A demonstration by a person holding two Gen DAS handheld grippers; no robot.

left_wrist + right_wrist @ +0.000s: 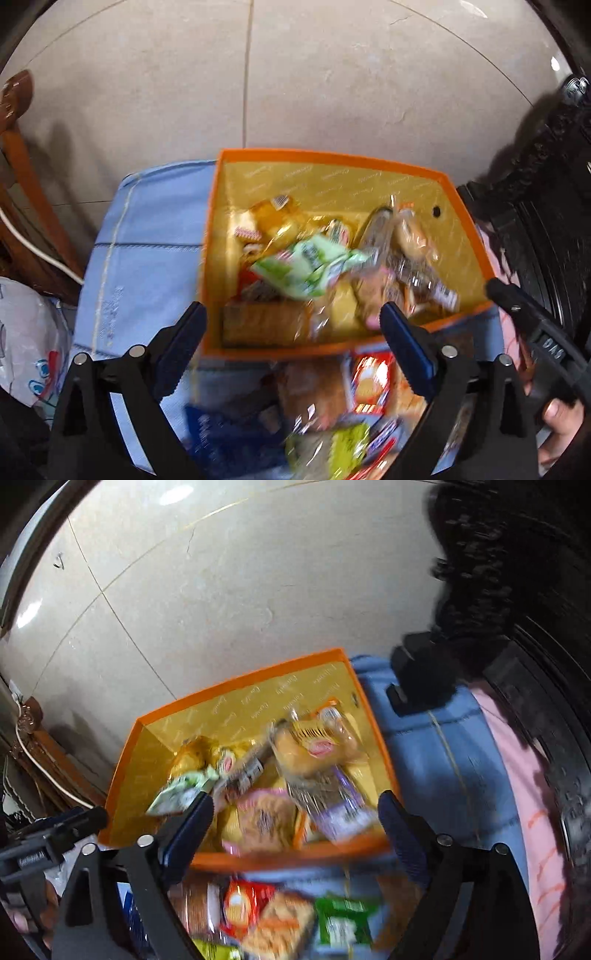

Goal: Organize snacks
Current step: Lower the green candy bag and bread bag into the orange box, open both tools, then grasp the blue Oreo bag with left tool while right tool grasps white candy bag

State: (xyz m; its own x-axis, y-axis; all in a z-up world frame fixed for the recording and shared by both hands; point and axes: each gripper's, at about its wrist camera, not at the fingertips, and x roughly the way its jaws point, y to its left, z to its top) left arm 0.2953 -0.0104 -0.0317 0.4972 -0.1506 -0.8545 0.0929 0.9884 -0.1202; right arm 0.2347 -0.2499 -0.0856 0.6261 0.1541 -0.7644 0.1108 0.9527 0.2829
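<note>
Left wrist view: both the left gripper [291, 332] and right gripper [295, 821] hang spread wide and empty over the orange box [325, 157], where a green packet [308, 267] tops the pile. Loose snacks [266, 912] crowd the near cloth; a careless reach could scatter them.

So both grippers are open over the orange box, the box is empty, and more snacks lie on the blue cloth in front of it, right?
Not quite: the orange box is not empty. The left wrist view shows wrapped snacks piled inside it, among them a green packet. The rest holds: the left gripper and right gripper are open, and more snacks lie on the blue cloth in front.
</note>
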